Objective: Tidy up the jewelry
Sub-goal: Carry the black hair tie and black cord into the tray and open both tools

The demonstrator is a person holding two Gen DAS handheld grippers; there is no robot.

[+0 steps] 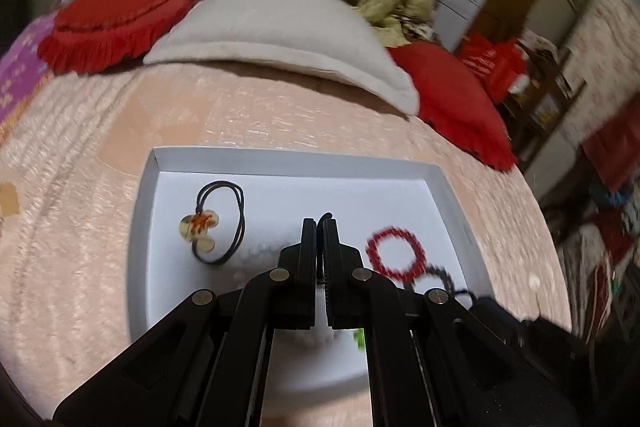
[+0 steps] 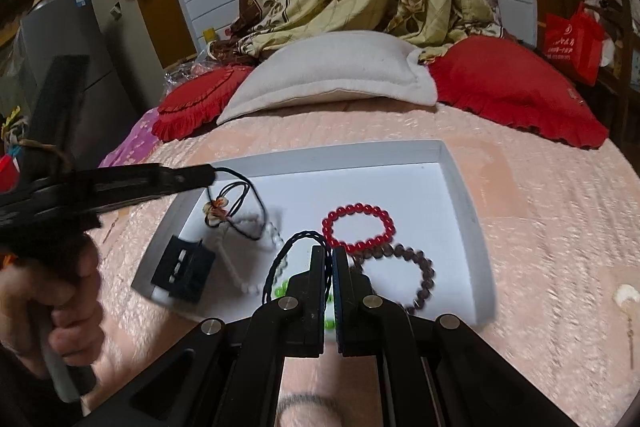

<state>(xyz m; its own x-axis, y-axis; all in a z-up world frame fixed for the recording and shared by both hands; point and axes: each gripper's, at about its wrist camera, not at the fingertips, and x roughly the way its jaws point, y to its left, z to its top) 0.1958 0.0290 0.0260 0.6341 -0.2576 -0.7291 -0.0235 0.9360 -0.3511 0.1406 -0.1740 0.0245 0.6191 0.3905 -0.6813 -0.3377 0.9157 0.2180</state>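
Red bag [image 2: 574, 41], white printed characters unreadable, white tray [image 2: 464, 195], red bracelet [image 2: 357, 227]

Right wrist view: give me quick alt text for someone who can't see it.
The right tool, shut on a dark braided cord, hangs over a white tray on a pink bedspread. The tray holds a red bead bracelet, a brown bead bracelet and a pendant necklace. At left, a hand holds the left tool, pinching a thin black cord.

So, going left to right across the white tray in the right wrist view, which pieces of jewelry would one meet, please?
Pendant on black cord → white bead strand → red bead bracelet → dark brown bead bracelet, all in the white tray.
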